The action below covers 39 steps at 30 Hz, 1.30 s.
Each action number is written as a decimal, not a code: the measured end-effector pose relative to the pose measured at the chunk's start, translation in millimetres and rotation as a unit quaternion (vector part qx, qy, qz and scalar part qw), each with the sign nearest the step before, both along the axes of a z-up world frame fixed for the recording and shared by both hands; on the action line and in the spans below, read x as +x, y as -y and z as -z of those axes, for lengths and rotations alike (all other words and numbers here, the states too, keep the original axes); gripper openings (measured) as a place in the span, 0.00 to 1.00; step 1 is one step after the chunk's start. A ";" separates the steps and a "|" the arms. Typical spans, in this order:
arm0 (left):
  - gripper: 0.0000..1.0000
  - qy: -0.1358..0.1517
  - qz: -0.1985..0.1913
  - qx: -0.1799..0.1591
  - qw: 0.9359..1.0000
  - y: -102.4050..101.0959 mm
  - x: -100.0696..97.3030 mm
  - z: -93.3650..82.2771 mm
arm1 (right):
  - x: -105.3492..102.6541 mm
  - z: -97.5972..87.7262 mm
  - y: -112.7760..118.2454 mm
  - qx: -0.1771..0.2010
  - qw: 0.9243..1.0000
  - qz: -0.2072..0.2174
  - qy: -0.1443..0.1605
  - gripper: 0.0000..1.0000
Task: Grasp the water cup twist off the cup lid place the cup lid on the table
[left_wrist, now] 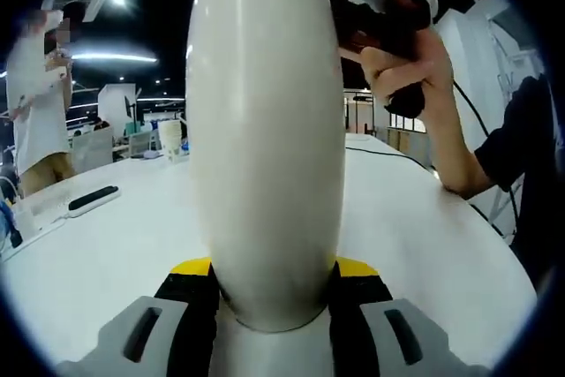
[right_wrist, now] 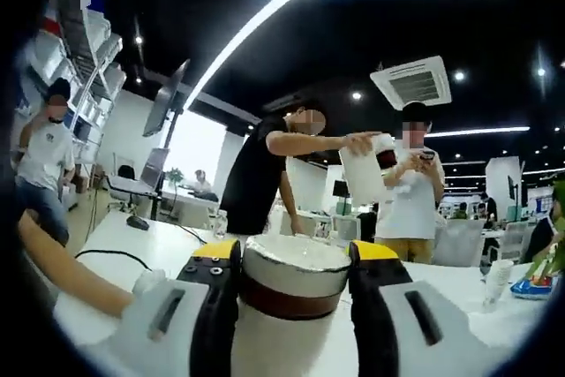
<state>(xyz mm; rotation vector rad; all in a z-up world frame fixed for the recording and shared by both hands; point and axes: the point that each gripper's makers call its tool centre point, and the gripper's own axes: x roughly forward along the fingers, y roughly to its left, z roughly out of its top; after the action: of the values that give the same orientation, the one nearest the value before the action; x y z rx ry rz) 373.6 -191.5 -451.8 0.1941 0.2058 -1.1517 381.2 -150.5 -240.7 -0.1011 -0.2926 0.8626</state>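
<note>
Bright ceiling lights shine over a big open room with desks, and people stand around behind the work. One wide white table (left_wrist: 106,253) sits under both grippers.

Seen from the left gripper view, the water cup (left_wrist: 265,139) is a tall white shape that stands straight up in front. The left gripper (left_wrist: 269,284) has its two jaws pressed on the sides of the cup near the bottom, so it is grasping the cup and holding it steady. Up at the top right, a hand (left_wrist: 406,64) holds the other gripper over the top of the cup. A dark remote (left_wrist: 93,200) lies on the table far off to the left, and a black cable (left_wrist: 388,154) runs across the table on the right.

Seen from the right gripper view, the cup lid (right_wrist: 294,275) is white on top with a brown band around it. The right gripper (right_wrist: 296,284) has a jaw touching each side of the lid, so it is clenched on the lid.

I think the job is at the twisting step. The cup is grasped and the lid looks to be on the cup, though I cannot tell how loose it is. Next, the right gripper needs to turn the lid while the left one keeps the cup from spinning. Then the lid can lift off and go down on a bare spot of the table.
</note>
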 end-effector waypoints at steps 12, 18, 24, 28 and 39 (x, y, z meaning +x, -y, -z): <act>0.50 -0.001 0.001 0.000 1.000 -0.8 -0.9 -0.3 | -11.1 3.5 -11.4 -0.032 0.977 -0.209 -0.021 0.50; 0.50 -0.001 0.002 0.000 1.000 -0.8 -1.0 -0.5 | -15.9 4.1 -13.0 -0.033 0.957 -0.286 -0.028 0.50; 0.50 -0.001 0.004 0.000 1.000 -0.7 -0.9 -0.8 | -16.0 5.6 -10.5 -0.018 0.963 -0.267 -0.044 0.50; 0.50 0.000 0.006 0.000 1.000 -0.3 -0.9 -1.1 | -13.4 2.5 -5.4 0.007 0.980 -0.193 -0.051 0.64; 0.50 0.001 0.003 0.001 1.000 -0.7 -1.0 -1.4 | -14.3 -12.9 -1.0 -0.012 0.999 0.039 0.022 0.70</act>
<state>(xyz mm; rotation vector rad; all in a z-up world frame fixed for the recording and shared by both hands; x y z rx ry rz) 372.6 -190.7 -450.4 0.1979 0.2060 -1.1565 366.8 -149.5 -227.8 -0.1527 -0.3176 0.7871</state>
